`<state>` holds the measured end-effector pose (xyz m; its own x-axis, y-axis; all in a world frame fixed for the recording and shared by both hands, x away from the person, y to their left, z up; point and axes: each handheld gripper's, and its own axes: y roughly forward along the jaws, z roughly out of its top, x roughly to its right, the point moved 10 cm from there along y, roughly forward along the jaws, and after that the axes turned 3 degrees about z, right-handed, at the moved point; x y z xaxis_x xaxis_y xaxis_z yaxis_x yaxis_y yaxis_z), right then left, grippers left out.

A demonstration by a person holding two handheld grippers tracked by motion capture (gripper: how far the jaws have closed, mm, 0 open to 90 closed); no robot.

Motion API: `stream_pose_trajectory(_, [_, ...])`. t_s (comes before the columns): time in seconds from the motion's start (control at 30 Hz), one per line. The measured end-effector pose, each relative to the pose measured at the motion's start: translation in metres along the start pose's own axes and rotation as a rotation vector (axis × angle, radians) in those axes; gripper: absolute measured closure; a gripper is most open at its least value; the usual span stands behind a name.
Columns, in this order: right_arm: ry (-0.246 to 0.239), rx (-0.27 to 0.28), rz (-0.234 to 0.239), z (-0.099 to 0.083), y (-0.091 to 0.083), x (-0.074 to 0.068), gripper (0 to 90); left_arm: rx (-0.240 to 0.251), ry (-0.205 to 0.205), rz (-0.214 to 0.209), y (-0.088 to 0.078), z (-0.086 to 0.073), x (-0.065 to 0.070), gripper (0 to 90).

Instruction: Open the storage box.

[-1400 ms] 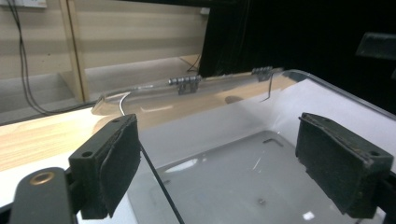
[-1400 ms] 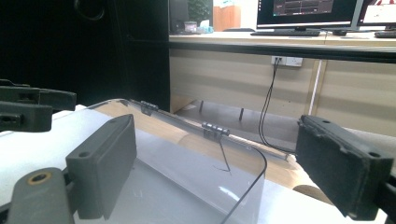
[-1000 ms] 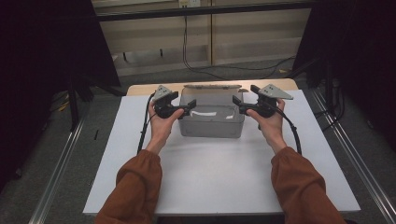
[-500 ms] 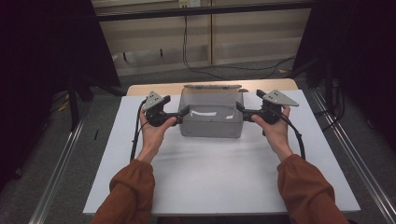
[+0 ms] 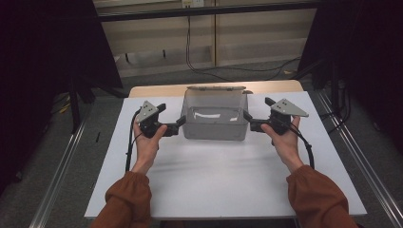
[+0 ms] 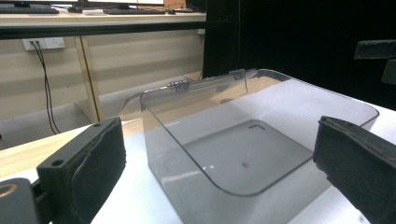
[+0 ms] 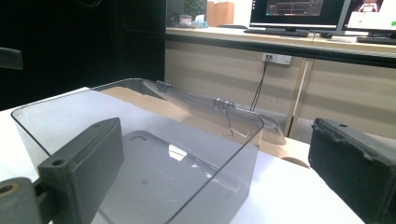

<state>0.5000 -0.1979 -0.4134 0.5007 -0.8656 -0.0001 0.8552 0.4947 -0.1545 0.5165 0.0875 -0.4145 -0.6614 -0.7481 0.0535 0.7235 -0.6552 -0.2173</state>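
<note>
I am holding my left hand-held gripper (image 5: 179, 126) and right hand-held gripper (image 5: 248, 120) wide, jaws just opened, flanking the clear box (image 5: 215, 118) mid-desk (image 5: 228, 190); apparently released; next, withdrawing outward.

No text, label, brand or number could be read anywhere; the monitors (image 7: 322, 14) at the upper right of the right gripper view glowed with content too small and blurred to make out.

Lab: black curtains (image 5: 43, 57), monitors (image 7: 299, 14), rails (image 5: 62, 175).
</note>
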Motion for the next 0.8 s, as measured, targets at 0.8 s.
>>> stream_pose_trajectory(0.8, [0.006,0.003,-0.04,-0.013,-0.056,-0.013,2.1,0.015,-0.016,0.041,-0.052,-0.024,0.017,2.2])
